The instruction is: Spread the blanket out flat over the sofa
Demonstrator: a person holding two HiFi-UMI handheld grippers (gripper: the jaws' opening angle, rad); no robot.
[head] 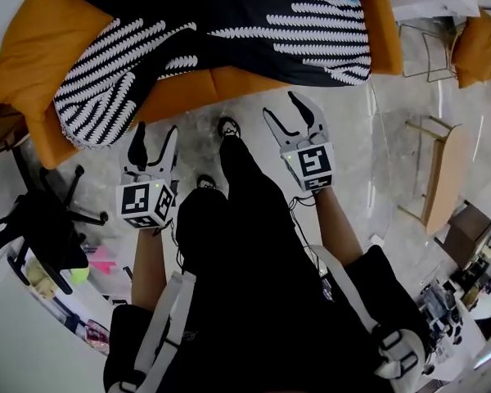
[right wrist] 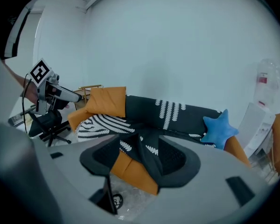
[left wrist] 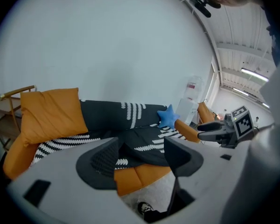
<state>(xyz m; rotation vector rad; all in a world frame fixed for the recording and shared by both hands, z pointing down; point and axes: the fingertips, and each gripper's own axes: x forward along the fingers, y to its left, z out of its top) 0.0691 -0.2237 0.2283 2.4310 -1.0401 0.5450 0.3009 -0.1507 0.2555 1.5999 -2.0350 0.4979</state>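
Observation:
A black blanket (head: 229, 23) with white striped patterns lies rumpled over the orange sofa (head: 204, 88). One striped fold (head: 98, 97) hangs over the seat's front left. Both grippers hover above the floor in front of the sofa, apart from the blanket. My left gripper (head: 155, 133) is open with nothing between its jaws, and so is my right gripper (head: 282, 106). In the left gripper view the blanket (left wrist: 144, 141) and sofa front (left wrist: 140, 176) show beyond the open jaws. The right gripper view shows the blanket (right wrist: 177, 113) the same way.
An orange cushion (left wrist: 51, 113) leans at the sofa's left end and a blue star pillow (left wrist: 168, 115) sits at its right end. A black office chair (head: 41, 219) stands at the left. A wooden side table (head: 442, 170) is at the right. The person's shoes (head: 227, 127) are near the sofa front.

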